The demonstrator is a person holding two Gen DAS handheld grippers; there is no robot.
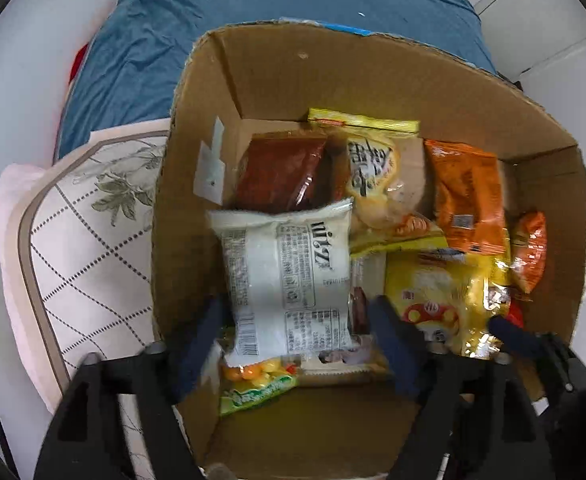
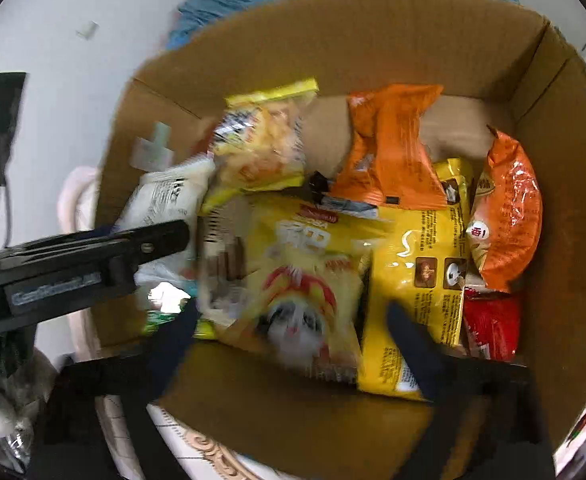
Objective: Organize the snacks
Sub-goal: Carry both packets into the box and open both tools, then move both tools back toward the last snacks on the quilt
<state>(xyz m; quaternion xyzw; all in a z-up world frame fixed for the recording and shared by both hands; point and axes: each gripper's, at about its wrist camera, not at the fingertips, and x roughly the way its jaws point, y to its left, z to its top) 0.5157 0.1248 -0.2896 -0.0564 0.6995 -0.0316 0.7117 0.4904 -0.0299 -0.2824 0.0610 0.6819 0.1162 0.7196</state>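
A cardboard box (image 1: 373, 72) holds several snack packets. In the left wrist view my left gripper (image 1: 295, 312) is open over the box, its fingers either side of a white packet (image 1: 289, 276) that lies loose in the box. In the right wrist view my right gripper (image 2: 293, 320) is open over a yellow packet (image 2: 305, 280), fingers apart on both sides of it. The left gripper's body (image 2: 73, 268) reaches into the box from the left. Orange packets (image 2: 389, 148) and a red packet (image 2: 489, 324) lie further right. The box also shows in the right wrist view (image 2: 353, 32).
The box sits on a bed with a blue cover (image 1: 253, 8) and a white patterned pillow (image 1: 85, 216) to its left. A brown packet (image 1: 281, 168) and a yellow packet (image 1: 373, 168) lie at the box's far side. White walls surround the bed.
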